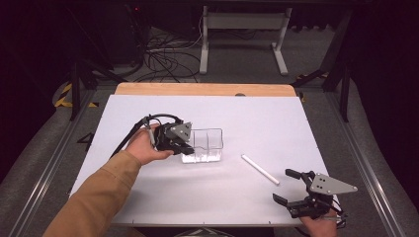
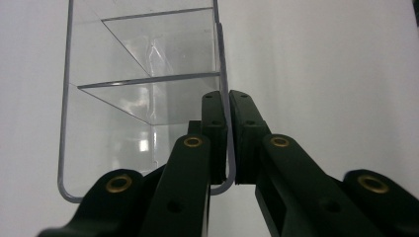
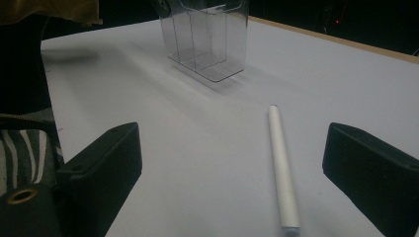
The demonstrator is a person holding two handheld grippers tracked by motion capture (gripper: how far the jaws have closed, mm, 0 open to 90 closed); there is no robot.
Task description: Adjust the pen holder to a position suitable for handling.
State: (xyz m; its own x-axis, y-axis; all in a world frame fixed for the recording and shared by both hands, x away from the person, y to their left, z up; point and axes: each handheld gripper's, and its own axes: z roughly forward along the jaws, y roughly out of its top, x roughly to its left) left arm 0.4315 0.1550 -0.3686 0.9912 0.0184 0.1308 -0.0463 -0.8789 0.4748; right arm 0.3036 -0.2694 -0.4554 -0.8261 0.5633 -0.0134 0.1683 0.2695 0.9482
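Note:
A clear plastic organiser [image 1: 206,145] with dividers stands near the middle of the white table. My left gripper [image 1: 185,146] is shut on its near side wall; in the left gripper view the two black jaws pinch the thin clear wall [image 2: 223,74] of the organiser [image 2: 143,94]. A white stick [image 1: 260,169] lies flat to the right of the organiser. My right gripper [image 1: 286,185] rests open near the table's front right corner, its jaws wide apart. In the right gripper view the stick [image 3: 281,168] lies ahead between the jaws, untouched, with the organiser [image 3: 207,39] beyond it.
The white table top [image 1: 276,123] ends in a wooden strip [image 1: 205,89] at the far edge. Beyond it are a white desk frame [image 1: 244,37] and loose cables [image 1: 168,57] on the floor. A mustard sleeve [image 1: 96,197] comes in from the lower left.

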